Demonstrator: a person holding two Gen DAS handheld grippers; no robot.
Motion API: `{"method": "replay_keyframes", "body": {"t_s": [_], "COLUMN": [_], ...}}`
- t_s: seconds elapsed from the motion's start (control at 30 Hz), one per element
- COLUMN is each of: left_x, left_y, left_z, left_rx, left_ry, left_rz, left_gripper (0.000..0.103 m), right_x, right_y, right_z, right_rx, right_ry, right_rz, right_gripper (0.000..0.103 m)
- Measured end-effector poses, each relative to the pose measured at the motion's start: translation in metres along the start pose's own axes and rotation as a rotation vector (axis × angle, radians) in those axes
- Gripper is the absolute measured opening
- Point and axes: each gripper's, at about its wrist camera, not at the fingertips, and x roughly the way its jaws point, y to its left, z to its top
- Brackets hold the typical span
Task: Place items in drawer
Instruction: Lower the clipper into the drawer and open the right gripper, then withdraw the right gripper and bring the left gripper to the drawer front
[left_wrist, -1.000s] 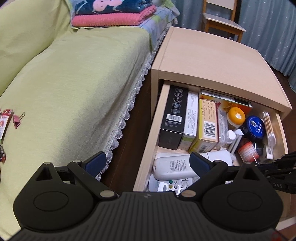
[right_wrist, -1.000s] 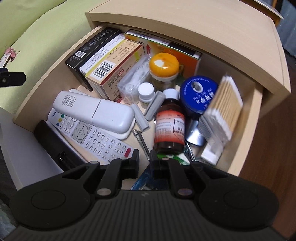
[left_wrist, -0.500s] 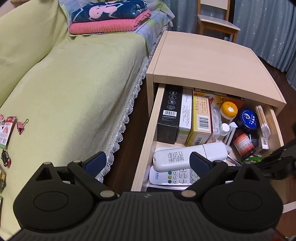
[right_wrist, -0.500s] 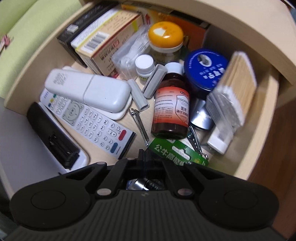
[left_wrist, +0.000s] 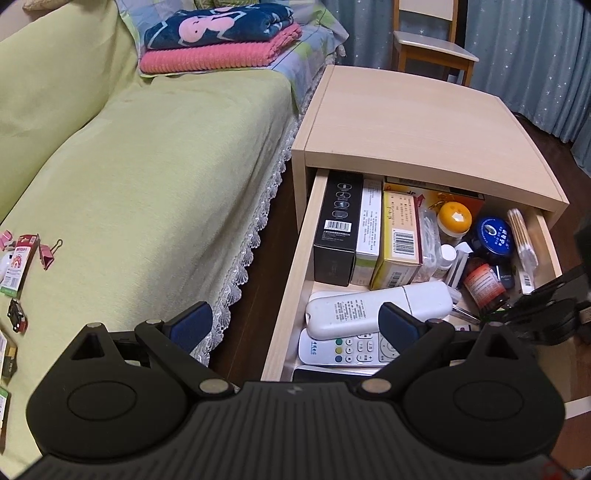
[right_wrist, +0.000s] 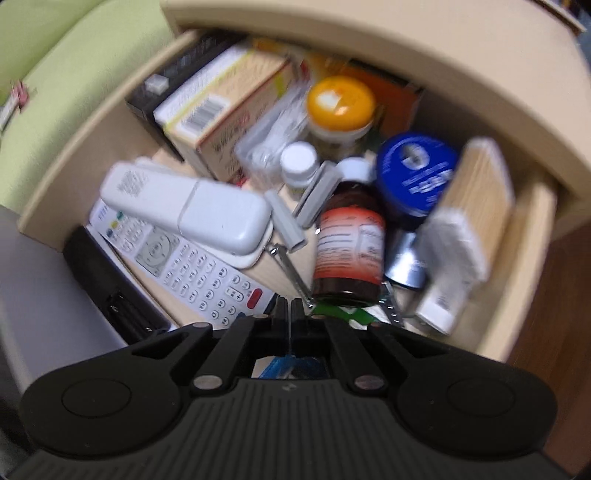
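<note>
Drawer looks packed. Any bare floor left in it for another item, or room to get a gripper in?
Little. One bare strip of drawer floor runs between the white remote stack and the brown bottle, with nail clippers lying in it. The back row of boxes and the right side around the blue tin are crowded. The nightstand top is bare.

light: dim, warm indoor | left wrist view: sharp | right wrist view: motion-blurred | edges: fisheye-curved, dark corners

Folded blankets (left_wrist: 218, 40) on green bedspread (left_wrist: 140, 177); wooden chair (left_wrist: 432, 44) beyond.
</note>
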Motion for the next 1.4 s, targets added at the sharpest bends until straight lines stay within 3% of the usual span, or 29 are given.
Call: {"method": "replay_keyframes", "body": {"t_s": [0.3, 0.4, 0.47, 0.6, 0.73, 0.93, 1.1, 1.23, 1.4], "left_x": [-0.014, -0.023, -0.029, -0.043, -0.049, -0.044, -0.051, -0.056, -0.050], "left_y": [0.009, 0.023, 0.033, 0.044, 0.041, 0.035, 0.030, 0.025, 0.028], "left_z": [-0.009, -0.015, -0.020, -0.032, -0.042, -0.059, -0.066, -0.069, -0.075], "left_rx": [-0.005, -0.006, -0.005, 0.016, -0.005, -0.061, -0.052, 0.002, 0.041], "left_ry": [-0.011, -0.011, -0.005, -0.018, -0.028, 0.073, 0.056, 0.007, 0.000], "left_rz": [-0.046, -0.047, -0.046, -0.026, -0.002, -0.059, -0.056, -0.005, 0.019], "left_gripper": [0.097, 0.097, 0.097, 0.097, 0.097, 0.097, 0.097, 0.097, 0.097], "right_x": [-0.096, -0.117, -0.130, -0.147, -0.150, -0.151, -0.164, -0.174, -0.166], "right_y": [-0.009, -0.012, -0.011, -0.010, -0.005, -0.002, -0.005, -0.007, -0.018], "right_z": [-0.045, -0.062, -0.074, -0.092, -0.107, -0.126, -0.127, -0.130, -0.147], "right_rx": [0.135, 0.166, 0.175, 0.201, 0.213, 0.197, 0.182, 0.147, 0.144], "right_ry": [-0.301, -0.362, -0.412, -0.500, -0.528, -0.477, -0.473, -0.491, -0.413], "right_rz": [-0.006, -0.010, -0.019, -0.045, -0.043, -0.083, -0.145, -0.159, -0.173], "right_gripper": [0.010, 0.023, 0.025, 0.045, 0.057, 0.073, 0.073, 0.078, 0.078]}}
